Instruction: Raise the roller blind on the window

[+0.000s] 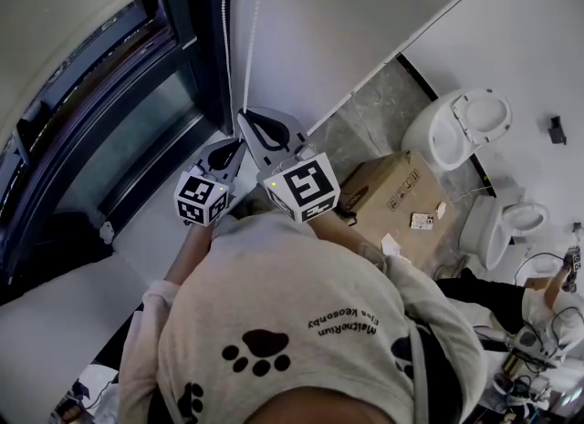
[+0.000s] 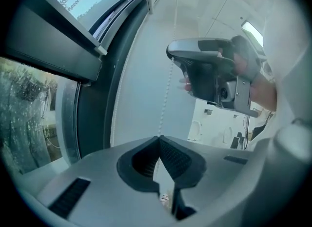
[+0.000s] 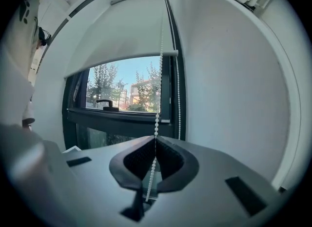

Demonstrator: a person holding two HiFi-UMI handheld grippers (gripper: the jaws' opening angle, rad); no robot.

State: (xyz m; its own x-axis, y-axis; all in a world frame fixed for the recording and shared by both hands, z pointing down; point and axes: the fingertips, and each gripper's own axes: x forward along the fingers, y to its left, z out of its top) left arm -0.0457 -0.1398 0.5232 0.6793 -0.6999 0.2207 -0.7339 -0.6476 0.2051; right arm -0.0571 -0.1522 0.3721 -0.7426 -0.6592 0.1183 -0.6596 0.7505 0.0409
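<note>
Clamping the bead chain (image 3: 157, 118) at the window's (image 3: 126, 92) right edge, left gripper (image 2: 158, 137) and right gripper (image 3: 156, 138) are both closed on it. It is probably light, limp and slippery, so pinch across beads. Above, the roller blind (image 3: 122, 35) covers the upper glass.

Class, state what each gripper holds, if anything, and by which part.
Both hold the bead chain, partway along its hanging length: the left gripper and the right gripper are each shut on it.
</note>
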